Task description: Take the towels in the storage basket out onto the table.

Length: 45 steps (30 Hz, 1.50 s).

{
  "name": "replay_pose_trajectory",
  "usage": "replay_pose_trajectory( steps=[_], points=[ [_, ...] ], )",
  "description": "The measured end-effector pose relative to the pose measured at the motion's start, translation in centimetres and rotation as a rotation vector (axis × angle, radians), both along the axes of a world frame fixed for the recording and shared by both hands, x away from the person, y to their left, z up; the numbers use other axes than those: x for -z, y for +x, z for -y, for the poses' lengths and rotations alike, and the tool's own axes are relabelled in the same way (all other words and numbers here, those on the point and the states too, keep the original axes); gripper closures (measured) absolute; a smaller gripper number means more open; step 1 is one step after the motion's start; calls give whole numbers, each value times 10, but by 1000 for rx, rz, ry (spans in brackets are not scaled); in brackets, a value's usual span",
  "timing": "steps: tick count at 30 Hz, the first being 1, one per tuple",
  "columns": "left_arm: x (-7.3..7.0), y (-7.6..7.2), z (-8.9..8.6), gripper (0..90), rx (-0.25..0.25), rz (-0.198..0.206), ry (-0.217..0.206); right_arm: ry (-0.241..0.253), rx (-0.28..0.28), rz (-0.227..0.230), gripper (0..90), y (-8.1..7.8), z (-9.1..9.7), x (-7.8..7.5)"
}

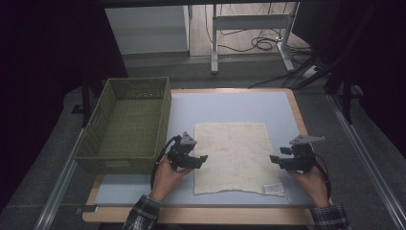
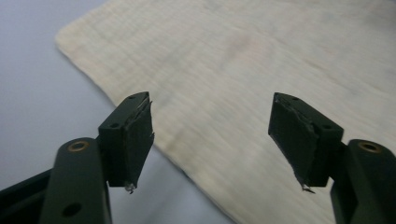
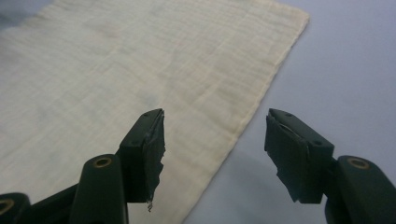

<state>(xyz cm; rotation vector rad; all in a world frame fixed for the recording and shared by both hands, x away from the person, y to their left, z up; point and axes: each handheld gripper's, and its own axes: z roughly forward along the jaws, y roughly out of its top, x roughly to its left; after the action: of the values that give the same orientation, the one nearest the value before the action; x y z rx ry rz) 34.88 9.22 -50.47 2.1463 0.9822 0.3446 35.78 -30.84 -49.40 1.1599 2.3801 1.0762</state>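
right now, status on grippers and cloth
Left gripper and right gripper open, empty. Cloth flat on table. Basket left, clear of it.

Cream cloth [image 1: 235, 158], thin woven fabric, spread flat in one layer on the pale blue table top [image 1: 230, 105]. Roughly rectangular, edges slightly wavy, small white label at near right corner. Lies centre-front, just right of the green basket [image 1: 125, 125].

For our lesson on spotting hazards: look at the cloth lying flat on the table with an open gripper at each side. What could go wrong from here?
1. The cloth lies flat on the table, so the left gripper may pinch nothing or scrape the surface.
2. If the right gripper grips at a different spot along its edge, the cloth may skew.
3. The basket stands close to the left hand, which could knock it.
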Motion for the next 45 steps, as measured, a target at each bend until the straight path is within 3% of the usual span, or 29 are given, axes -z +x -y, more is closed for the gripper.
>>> replay_pose_trajectory(
  steps=[3,9,17,21,27,37,40,42,45],
  points=[
    [5,13,1,392,-24,9,35,-5,5,-7,385,12,-2,1],
    [8,37,1,521,-103,33,42,-15,33,-10,454,39,-2,4],
    [13,73,7,608,-171,50,92,-29,42,0,640,72,-5,7],
    [15,85,5,616,-203,41,61,-24,60,19,701,88,-7,7],
    [21,97,1,642,-238,45,53,-44,77,45,718,111,-17,10],
    [26,115,-4,602,-285,42,56,-82,91,42,690,137,-32,17],
    [31,117,-1,598,-277,37,74,-129,87,45,689,143,-37,20],
    [33,118,-2,617,-281,21,31,-136,86,47,723,144,-39,23],
    [34,120,-3,747,-268,-8,-27,-109,77,21,836,143,-40,23]
  ],
)
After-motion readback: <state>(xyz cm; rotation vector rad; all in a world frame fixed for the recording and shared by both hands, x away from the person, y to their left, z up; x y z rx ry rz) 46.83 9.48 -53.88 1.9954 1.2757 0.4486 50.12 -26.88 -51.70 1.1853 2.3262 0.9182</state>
